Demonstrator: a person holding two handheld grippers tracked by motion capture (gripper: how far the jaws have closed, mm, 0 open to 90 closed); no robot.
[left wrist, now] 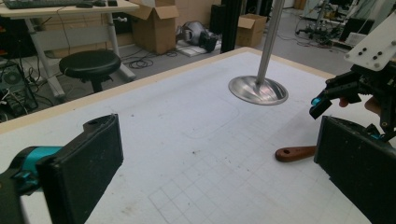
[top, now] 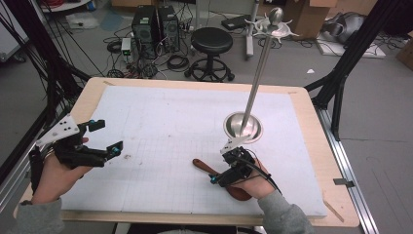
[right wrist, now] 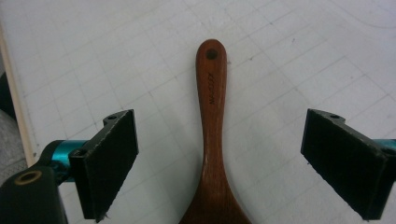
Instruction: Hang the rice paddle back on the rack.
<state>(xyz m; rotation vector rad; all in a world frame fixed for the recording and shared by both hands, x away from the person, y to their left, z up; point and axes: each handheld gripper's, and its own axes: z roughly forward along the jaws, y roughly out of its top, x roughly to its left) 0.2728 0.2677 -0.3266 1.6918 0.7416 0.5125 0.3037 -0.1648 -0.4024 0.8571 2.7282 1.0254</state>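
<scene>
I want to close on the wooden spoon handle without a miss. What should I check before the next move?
1. Right tool jaws open wide: ok.
2. Wooden spoon handle centred between the pads: ok.
3. Pads not yet touching the handle: ok.
4. Spoon lying flat on the white mat: ok.
5. Left tool open, away from the spoon: ok.
6. Metal stand apart from the spoon: ok.

One wooden spoon (top: 214, 171) at lower centre, one steel stand (top: 242, 126) right of centre, two tongs, left (top: 104, 138) and right (top: 217, 178), one stool (top: 211, 41) at top, one bench (top: 87, 100)
</scene>
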